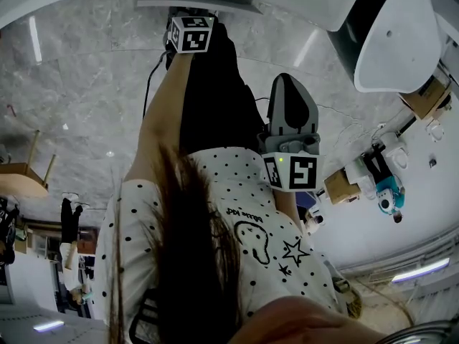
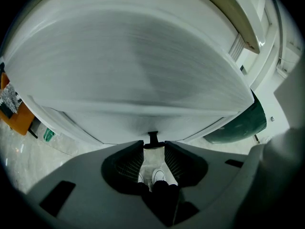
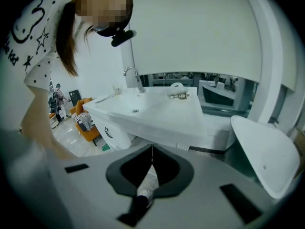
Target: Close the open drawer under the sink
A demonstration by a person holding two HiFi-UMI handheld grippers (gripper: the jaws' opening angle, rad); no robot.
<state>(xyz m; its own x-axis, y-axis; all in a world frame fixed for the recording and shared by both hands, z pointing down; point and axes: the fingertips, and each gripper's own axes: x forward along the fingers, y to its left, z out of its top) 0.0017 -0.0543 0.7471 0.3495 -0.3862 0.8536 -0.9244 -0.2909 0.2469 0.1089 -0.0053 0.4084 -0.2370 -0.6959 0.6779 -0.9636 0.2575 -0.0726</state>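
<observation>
A white sink with a chrome tap stands ahead in the right gripper view, with a white cabinet below it. My right gripper hangs in front of the sink's edge; its tips meet and hold nothing. Close before my left gripper spreads a broad white panel; whether it is the drawer front I cannot tell. A small black knob sits on the panel's lower edge, just beyond the open jaws, and only floor and shoes show between them. In the head view both marker cubes show.
A person's dotted white shirt and long hair fill the head view's middle. A white rounded lid stands at the right, an orange chair at the far left. A dark green curved body lies right of the panel.
</observation>
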